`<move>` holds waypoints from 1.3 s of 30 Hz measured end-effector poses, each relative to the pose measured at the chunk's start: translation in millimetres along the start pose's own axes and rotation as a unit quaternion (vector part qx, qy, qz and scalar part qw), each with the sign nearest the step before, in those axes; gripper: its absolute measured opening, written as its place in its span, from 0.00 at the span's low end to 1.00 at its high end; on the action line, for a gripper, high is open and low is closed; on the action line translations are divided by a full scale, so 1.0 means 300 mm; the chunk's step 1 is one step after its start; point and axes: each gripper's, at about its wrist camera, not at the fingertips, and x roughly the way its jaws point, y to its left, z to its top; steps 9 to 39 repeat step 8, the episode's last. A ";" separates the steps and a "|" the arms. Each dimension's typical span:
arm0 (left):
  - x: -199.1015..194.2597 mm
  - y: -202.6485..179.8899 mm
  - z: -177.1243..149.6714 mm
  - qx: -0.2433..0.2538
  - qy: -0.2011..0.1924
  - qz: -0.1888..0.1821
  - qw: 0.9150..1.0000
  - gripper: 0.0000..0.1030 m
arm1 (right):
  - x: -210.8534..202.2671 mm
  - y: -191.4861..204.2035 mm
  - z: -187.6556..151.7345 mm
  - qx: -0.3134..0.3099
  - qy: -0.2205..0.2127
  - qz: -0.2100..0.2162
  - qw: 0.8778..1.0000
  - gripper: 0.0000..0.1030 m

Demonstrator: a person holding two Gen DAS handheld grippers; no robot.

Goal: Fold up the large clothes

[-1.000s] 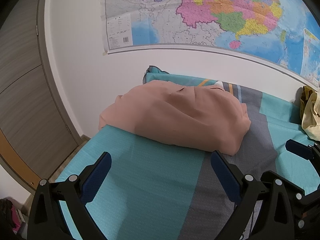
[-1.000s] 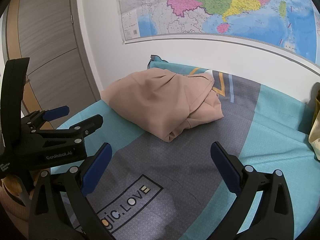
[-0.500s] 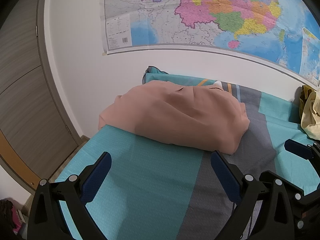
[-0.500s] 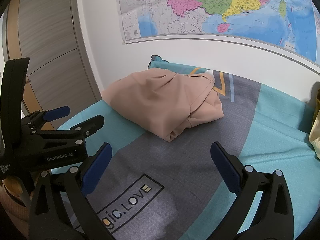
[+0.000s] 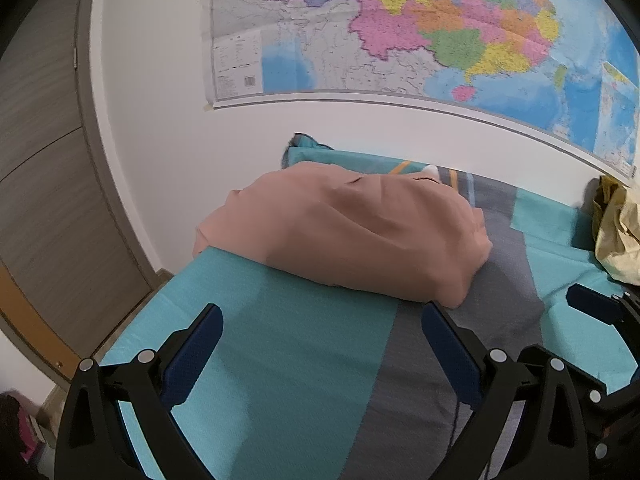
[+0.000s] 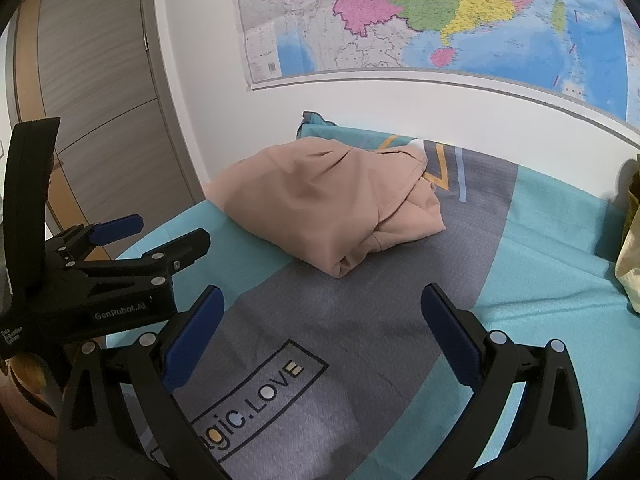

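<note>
Garment [image 5: 344, 236] lies folded as before; both hand-held grippers [image 5: 320, 356] [image 6: 320, 340] stay spread, empty.

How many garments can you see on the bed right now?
2. A folded pink garment lies near the bed's far-left corner; a crumpled yellow garment sits at the right edge, cut off by the frame, so more may be hidden there.

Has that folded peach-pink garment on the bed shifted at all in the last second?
No. The folded peach-pink garment lies at the same spot beside the yellow chevron print on the bedspread.
</note>
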 end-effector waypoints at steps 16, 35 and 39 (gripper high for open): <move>-0.005 -0.107 -0.014 0.028 0.007 -0.048 0.998 0.93 | -0.094 -0.080 -0.052 0.033 -0.011 -0.028 0.999 0.94; -0.005 -0.107 -0.014 0.028 0.007 -0.048 0.998 0.93 | -0.094 -0.080 -0.052 0.033 -0.011 -0.028 0.999 0.94; -0.005 -0.107 -0.014 0.028 0.007 -0.048 0.998 0.93 | -0.094 -0.080 -0.052 0.033 -0.011 -0.028 0.999 0.94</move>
